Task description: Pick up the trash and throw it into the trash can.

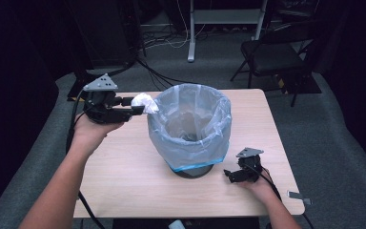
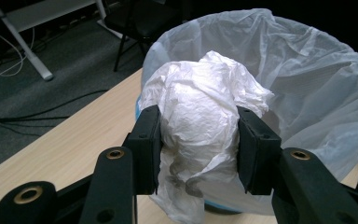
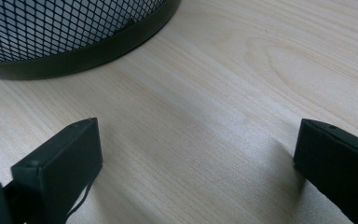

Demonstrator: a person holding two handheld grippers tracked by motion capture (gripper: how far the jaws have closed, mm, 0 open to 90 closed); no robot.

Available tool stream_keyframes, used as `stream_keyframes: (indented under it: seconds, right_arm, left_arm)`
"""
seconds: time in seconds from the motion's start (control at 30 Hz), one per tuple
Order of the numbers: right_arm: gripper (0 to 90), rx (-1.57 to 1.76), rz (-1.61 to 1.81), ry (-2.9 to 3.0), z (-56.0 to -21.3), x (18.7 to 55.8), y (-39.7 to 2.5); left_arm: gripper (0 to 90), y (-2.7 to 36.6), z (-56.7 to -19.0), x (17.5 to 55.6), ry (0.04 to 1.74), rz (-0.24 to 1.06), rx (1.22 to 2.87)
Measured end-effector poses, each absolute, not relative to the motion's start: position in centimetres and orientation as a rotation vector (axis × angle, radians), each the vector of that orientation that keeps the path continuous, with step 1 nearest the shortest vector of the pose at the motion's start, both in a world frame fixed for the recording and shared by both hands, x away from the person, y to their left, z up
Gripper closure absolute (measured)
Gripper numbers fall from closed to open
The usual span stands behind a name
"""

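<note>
1. Crumpled white wad (paper or thin plastic; which cannot be told): it is pinched between the two jaws of the left gripper and held in the air at the left rim of the bin, touching or just short of the liner's edge.

2. Bin: a black mesh basket on a solid black base, lined with a pale blue bag folded over the rim. It stands upright near the middle of the table. Its mouth is open, and little or nothing can be made out inside.

3. Deciding relation: the bin's mouth lies straight ahead of the left gripper, along the line of its jaws. The wad is not yet over the opening but at its near edge. It is judged that a short reach forward over the rim would be needed before letting go; otherwise the wad could fall outside onto the table.

4. Right gripper: it is held low at the table near the bin's base, at its right front. Its jaws are spread wide with nothing between them. It lies farther from the wad than the left one.

5. Edges and room: bare tabletop is seen on all sides of the bin. The liner's loose rim is the one edge likely to be brushed.
</note>
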State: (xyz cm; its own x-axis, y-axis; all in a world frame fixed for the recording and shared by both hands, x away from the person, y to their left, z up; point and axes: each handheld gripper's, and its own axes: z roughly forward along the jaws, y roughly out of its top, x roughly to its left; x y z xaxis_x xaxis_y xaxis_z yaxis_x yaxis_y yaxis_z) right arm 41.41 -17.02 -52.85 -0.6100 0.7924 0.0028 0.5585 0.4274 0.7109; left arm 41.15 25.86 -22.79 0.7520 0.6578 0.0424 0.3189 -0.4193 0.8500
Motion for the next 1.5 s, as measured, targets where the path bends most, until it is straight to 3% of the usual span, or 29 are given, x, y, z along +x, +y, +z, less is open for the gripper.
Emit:
stream_keyframes:
  seconds: [1.5]
  right_arm:
    - [0.2,1.154,0.986,2.358,-52.8,41.4,-17.0]
  left_arm:
    - [53.6,17.0,-25.4,44.2,0.615,0.306,2.098]
